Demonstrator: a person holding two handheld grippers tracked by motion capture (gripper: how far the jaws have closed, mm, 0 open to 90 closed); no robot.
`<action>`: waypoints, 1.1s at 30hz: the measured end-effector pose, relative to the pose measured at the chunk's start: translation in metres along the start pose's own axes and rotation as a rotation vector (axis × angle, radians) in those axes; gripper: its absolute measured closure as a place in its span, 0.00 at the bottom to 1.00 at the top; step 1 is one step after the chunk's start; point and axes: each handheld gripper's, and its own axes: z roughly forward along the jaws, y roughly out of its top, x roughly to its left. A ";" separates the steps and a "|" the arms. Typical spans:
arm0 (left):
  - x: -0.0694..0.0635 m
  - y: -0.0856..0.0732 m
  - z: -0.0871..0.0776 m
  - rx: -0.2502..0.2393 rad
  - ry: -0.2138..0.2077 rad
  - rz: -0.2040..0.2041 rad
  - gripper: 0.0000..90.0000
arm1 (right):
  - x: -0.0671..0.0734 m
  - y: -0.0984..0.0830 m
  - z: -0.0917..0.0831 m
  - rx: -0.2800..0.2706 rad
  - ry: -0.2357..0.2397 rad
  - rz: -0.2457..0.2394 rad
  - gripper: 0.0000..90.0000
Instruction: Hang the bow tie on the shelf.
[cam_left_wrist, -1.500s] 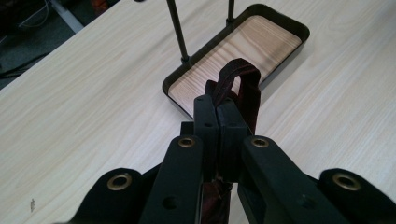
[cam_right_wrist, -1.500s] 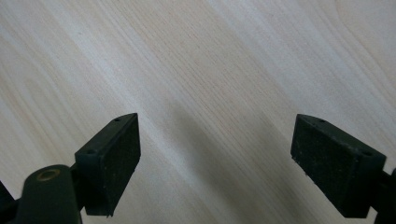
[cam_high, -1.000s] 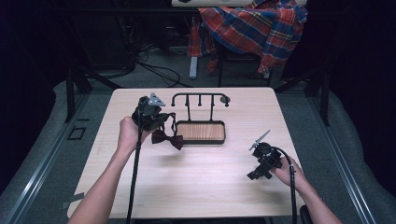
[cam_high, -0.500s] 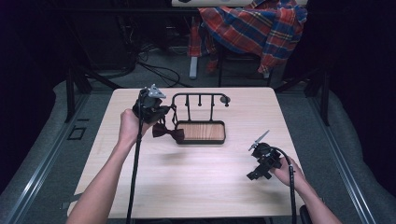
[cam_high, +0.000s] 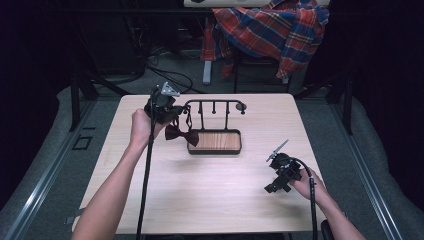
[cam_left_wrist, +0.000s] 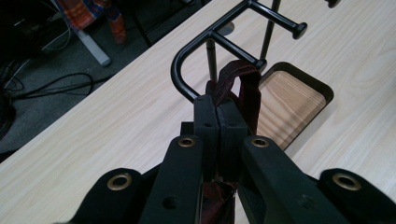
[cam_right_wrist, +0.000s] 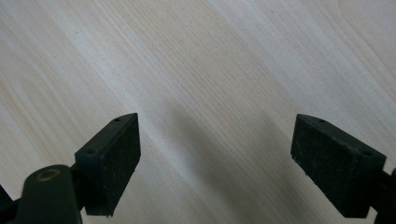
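Left tool (cam_left_wrist: 218, 122) clamps the bow tie's strap (cam_left_wrist: 243, 81) beside the rack (cam_high: 214, 106); right tool (cam_right_wrist: 215, 163) gapes wide

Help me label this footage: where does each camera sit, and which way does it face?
High view: above the person's side, facing forward and down on the table; forearms, both grippers.
Left gripper view: on the left gripper, shut on the bow tie strap, facing the rack.
Right gripper view: on the right gripper, open over bare wood.
High and left gripper views share rack and tray.
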 end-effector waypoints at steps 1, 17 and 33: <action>0.001 0.001 0.001 0.002 0.002 0.002 0.99 | 0.000 0.000 0.000 0.008 -0.006 -0.007 0.18; 0.012 0.002 0.020 0.023 0.012 -0.019 0.99 | -0.001 -0.003 0.001 -0.002 -0.003 0.007 0.18; 0.017 -0.009 0.028 0.019 0.001 -0.051 0.99 | 0.003 -0.010 -0.004 0.007 -0.008 0.011 0.18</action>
